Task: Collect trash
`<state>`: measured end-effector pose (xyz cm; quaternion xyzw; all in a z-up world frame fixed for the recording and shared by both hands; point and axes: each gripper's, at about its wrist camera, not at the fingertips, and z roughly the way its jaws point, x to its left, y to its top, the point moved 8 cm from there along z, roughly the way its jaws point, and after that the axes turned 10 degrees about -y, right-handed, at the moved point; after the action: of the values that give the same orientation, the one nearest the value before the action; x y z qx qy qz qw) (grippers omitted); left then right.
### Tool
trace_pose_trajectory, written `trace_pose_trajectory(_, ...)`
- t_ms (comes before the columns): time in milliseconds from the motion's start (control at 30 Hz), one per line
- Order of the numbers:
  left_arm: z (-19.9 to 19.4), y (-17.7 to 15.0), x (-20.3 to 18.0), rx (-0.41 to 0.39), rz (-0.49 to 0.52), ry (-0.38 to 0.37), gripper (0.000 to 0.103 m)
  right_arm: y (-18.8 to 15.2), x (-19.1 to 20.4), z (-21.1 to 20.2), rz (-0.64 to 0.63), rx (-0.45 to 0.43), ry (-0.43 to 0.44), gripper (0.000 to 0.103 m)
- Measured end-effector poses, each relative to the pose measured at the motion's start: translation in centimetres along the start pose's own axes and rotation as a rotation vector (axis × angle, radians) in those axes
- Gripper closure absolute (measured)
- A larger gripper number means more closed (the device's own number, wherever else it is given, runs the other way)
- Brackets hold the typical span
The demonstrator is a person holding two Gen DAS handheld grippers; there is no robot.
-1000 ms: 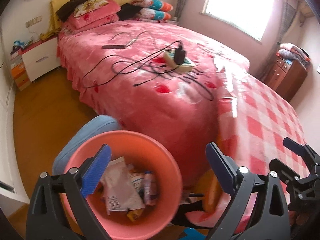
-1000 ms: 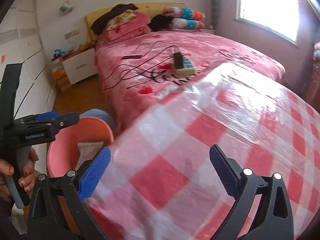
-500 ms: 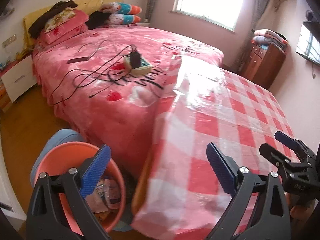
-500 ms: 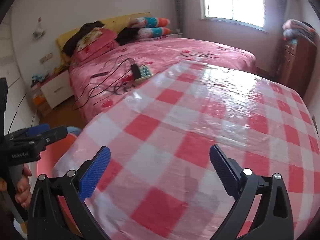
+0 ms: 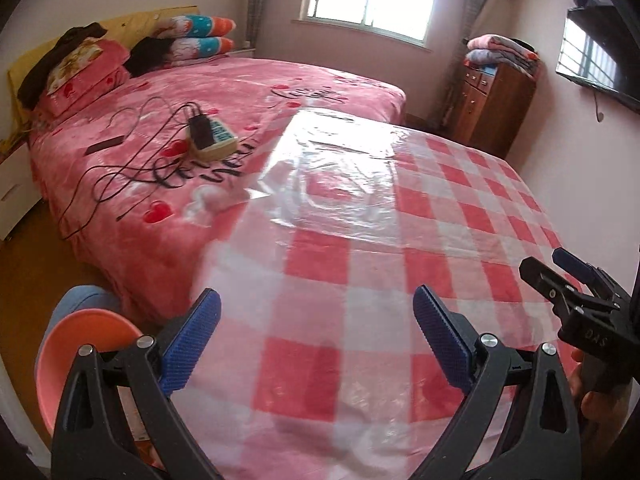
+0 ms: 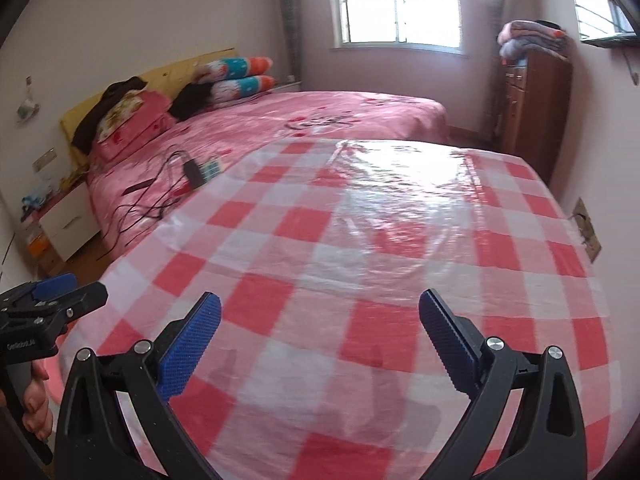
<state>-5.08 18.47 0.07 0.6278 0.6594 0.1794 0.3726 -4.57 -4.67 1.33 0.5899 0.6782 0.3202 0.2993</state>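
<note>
Both grippers hang over a table draped in a red-and-white checked cloth (image 6: 360,248) under a clear plastic sheet. The left gripper (image 5: 316,340) has its blue-padded fingers (image 5: 192,340) spread apart with nothing between them; the right gripper (image 6: 320,344) is likewise wide apart and holds nothing. In the left view, an orange-pink trash bucket (image 5: 72,344) sits low at the left, just beside the table's edge and near the bed's side — paper shows inside it behind the gripper's frame. Beyond the table lies a bed (image 5: 224,92) with a pink cover, and on it a power strip (image 5: 212,138) with black cables trailing across. A wooden cabinet (image 5: 492,104) stands by the far wall — folded blankets (image 5: 500,50) on top.
</note>
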Motion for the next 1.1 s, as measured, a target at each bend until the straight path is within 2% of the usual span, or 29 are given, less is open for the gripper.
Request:
trace_pose_trajectory(533,2.8,1.8,-6.6,-0.035,0.072,-0.058,0.006,0.2,-7.1,0.2,0.055,-0.034,-0.149,0.005)
trace_pose_trajectory(1100,5.6,2.2,-12.0,-0.021,0.119,-0.086,0.006,0.2,-11.0,-0.2,0.119,-0.063,-0.187,0.005)
